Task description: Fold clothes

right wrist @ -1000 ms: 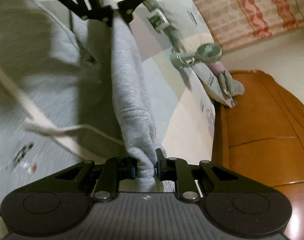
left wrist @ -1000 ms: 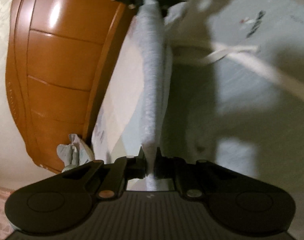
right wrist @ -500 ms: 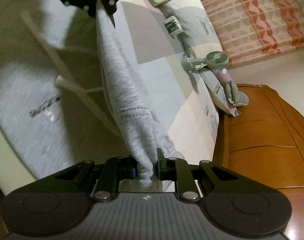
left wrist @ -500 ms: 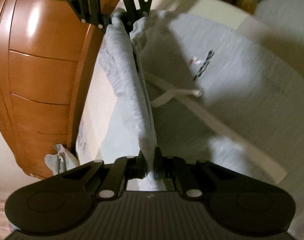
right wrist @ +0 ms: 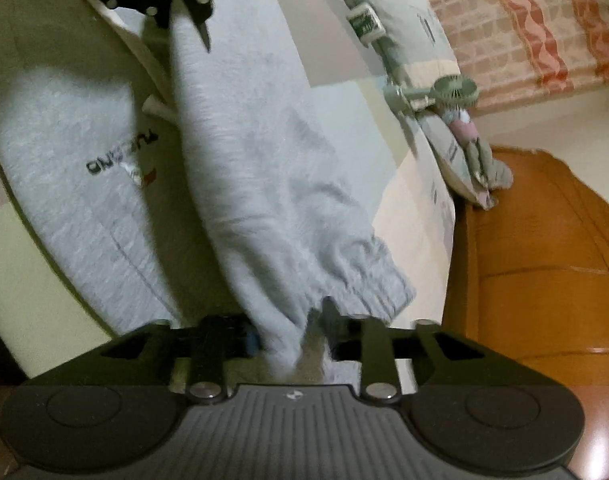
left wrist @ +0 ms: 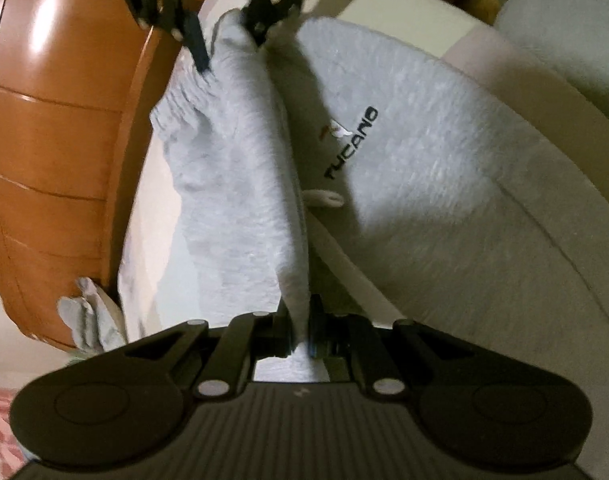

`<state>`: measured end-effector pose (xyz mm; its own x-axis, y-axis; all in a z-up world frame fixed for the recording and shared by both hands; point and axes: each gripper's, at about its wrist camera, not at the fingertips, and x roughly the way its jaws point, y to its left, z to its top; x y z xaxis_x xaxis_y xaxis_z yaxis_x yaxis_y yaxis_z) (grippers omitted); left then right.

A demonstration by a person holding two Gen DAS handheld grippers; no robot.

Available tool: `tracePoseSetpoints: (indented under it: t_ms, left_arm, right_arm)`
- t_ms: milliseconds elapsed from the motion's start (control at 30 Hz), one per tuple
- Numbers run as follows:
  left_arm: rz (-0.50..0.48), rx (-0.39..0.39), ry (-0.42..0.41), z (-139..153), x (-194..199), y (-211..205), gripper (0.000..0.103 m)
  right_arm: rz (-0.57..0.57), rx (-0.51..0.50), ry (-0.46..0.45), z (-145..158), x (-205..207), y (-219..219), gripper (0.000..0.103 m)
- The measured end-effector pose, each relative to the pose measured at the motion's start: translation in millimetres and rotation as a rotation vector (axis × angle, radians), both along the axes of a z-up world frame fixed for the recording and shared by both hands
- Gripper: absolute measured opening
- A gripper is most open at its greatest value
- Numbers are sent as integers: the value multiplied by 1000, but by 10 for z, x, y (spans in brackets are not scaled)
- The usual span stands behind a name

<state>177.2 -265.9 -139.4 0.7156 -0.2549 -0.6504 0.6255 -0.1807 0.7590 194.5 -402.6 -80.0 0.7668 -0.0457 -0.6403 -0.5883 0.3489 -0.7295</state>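
Grey fleece is hanging in a band between the two tools, over the rest of the sweatpants (left wrist: 444, 168) lying flat on the bed (right wrist: 356, 128), logo facing up. Left gripper (left wrist: 300, 330) is pinching the fabric tight between pressed-together fingers. Right gripper (right wrist: 290, 334) is standing spread with the ribbed cuff (right wrist: 368, 280) draped between its fingers, and through the blur it looks loose rather than clamped, the wooden headboard (left wrist: 52, 128) just beside.

Both wrist views face each other closely along the shared grey garment (left wrist: 240, 184).
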Motion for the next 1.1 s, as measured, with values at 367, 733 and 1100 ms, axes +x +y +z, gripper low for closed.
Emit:
tracePoseSetpoints:
  t_ms: [367,733,1100]
  left_arm:
    - [-13,-80,-33,40,-62,-73,19]
    - [36,-208,-44,100,-52,-79,29]
    - [97,-295,-83,181,199,361,61]
  right_arm:
    - [-275,105,40,319,-241,-299,53]
    - [-681,1020,255,560,-358,-601,72]
    - [-847,1577,436,22,-183,-586,76]
